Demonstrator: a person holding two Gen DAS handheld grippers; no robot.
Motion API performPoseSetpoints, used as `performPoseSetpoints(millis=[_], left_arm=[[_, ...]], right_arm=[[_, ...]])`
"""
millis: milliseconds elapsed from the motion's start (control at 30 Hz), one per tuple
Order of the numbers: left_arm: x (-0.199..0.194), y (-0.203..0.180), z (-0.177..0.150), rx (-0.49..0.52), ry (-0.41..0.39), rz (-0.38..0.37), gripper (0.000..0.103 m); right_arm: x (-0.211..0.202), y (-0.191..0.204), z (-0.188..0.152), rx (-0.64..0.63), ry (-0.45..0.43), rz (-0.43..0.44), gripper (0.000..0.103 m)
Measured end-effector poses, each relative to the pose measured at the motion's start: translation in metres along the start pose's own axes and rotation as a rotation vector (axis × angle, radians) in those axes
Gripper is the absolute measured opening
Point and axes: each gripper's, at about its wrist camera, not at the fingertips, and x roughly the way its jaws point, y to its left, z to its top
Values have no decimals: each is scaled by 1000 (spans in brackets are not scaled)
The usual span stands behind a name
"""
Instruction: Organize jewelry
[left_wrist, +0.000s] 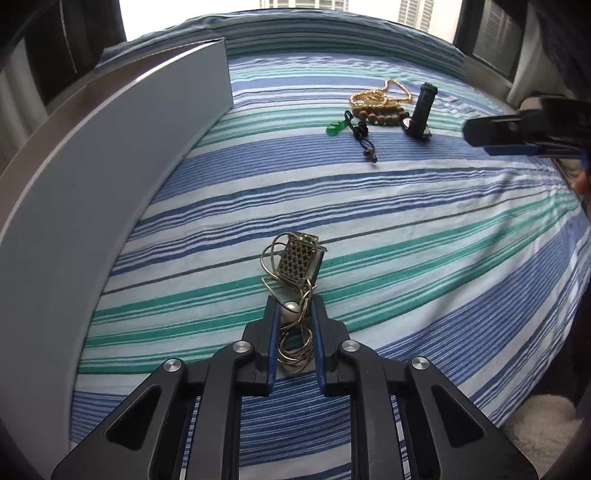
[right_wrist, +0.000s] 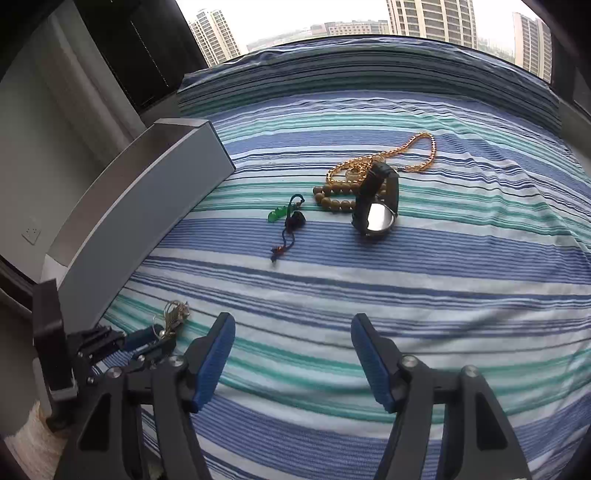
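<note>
My left gripper (left_wrist: 294, 304) is shut on a silver chain necklace (left_wrist: 295, 266) with a pearl and a rectangular mesh pendant, low over the striped bedspread; it also shows in the right wrist view (right_wrist: 173, 314). My right gripper (right_wrist: 293, 325) is open and empty above the bed. Farther off lie a gold chain (right_wrist: 388, 158), a wooden bead bracelet (right_wrist: 336, 197), a black wristwatch (right_wrist: 376, 206) standing on edge, and a green pendant on a dark cord (right_wrist: 286, 218). The same group shows in the left wrist view (left_wrist: 384, 107). A grey open box (right_wrist: 147, 206) stands at the left.
The striped bedspread (right_wrist: 443, 295) covers the whole work surface. The grey box's long wall (left_wrist: 110, 192) runs along the left side. A window with high-rise buildings lies beyond the far edge. A fluffy white rug (left_wrist: 539, 417) shows beside the bed.
</note>
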Motion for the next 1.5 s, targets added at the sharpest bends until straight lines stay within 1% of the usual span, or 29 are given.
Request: performPoseSetpoints(millis=[33,100,200,267,300,333,367,400,433,533,633,767,867,933,1000,1067,1167,1233,1300,1367,1500], left_arm=[[0,5,0,-32,7,-31,13],[-1,10,-1,-65,8,-45,13],[-4,16,-2,-107,8,-58,13],[-7,21,-1,-136,5,-82,13],[-9,23,0,-144,2,-86,13],[-12,25,0,-149,-2,-90,13],[-15,26,1,-155,-4,-94,13],[-17,28,2,-163,-3,-98,13],[-21,30,3,-175,-2,-102,13],[-38,39,7,-208,-8,-103,13],[-70,51,11,-239,-32,-91,13],[-124,79,18,-294,-92,-80,13],[-168,112,19,-351,-167,-28,13],[-192,136,18,-393,-204,30,13],[-205,162,16,-435,-228,96,13],[-208,187,12,-482,-227,155,13],[-198,219,2,-556,-200,198,13],[-186,236,-6,-594,-168,220,13],[-169,246,-12,-618,-127,217,13],[-152,249,-14,-623,-85,193,13],[-124,239,-6,-586,-35,143,13]], right_arm=[[16,0,17,11,32,1,67],[50,1,48,31,90,19,67],[93,5,78,35,146,-39,66],[116,11,86,8,199,-81,64],[124,14,87,-4,218,-101,54],[126,19,88,-32,211,-133,50],[128,23,90,-65,214,-152,43],[129,25,90,-81,219,-163,22],[127,25,91,-74,212,-165,21],[107,27,91,-65,191,-104,20],[66,46,94,-115,139,-26,20],[2,88,108,-213,35,56,20],[-34,132,125,-282,-47,130,20],[-48,163,136,-327,-90,177,20],[-55,191,142,-370,-115,217,20],[-54,217,147,-407,-124,250,20],[-34,252,152,-446,-105,288,20],[-17,271,153,-462,-88,299,20],[2,284,155,-466,-65,296,20],[21,292,157,-466,-37,284,20],[50,290,161,-460,-7,211,20]])
